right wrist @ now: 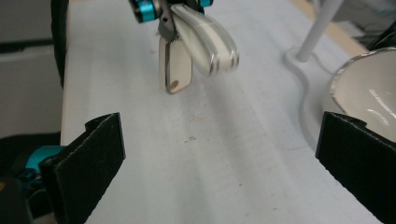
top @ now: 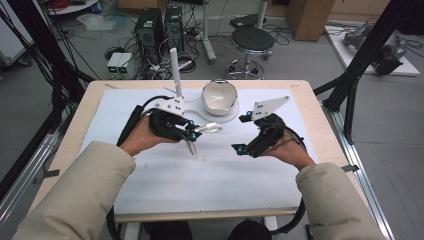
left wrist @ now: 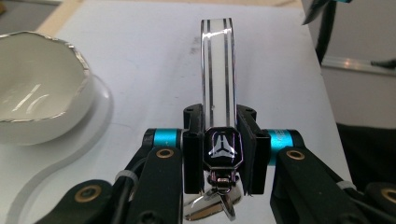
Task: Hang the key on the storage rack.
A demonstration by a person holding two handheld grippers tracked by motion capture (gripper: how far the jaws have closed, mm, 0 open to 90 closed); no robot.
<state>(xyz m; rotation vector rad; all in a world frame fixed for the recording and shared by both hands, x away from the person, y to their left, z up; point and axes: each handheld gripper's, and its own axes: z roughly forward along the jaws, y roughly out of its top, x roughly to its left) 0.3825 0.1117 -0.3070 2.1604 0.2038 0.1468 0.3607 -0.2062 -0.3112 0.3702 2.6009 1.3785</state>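
The key ring (left wrist: pixel 217 74), a white loop with shiny silver edges and a little metal tag (right wrist: pixel 175 65) hanging under it, sits in the middle of the high view, lifted off the white surface (top: pixel 200 175). The left hand-held gripper (top: pixel 191 131) is clamped tight on it at the clasp end, and the loop sticks out past the jaws. The right hand-held gripper (top: pixel 242 134) is at the right of the middle, with its jaws spread wide and nothing in them, facing the loop. So the pick-up looks done. What is left, I think, is to pass it over or put it down somewhere. Behind, near the top middle, a white bowl (top: pixel 219 97) with a wavy rim sits on a clear stand (top: pixel 227 116) with a white post (top: pixel 175 70).
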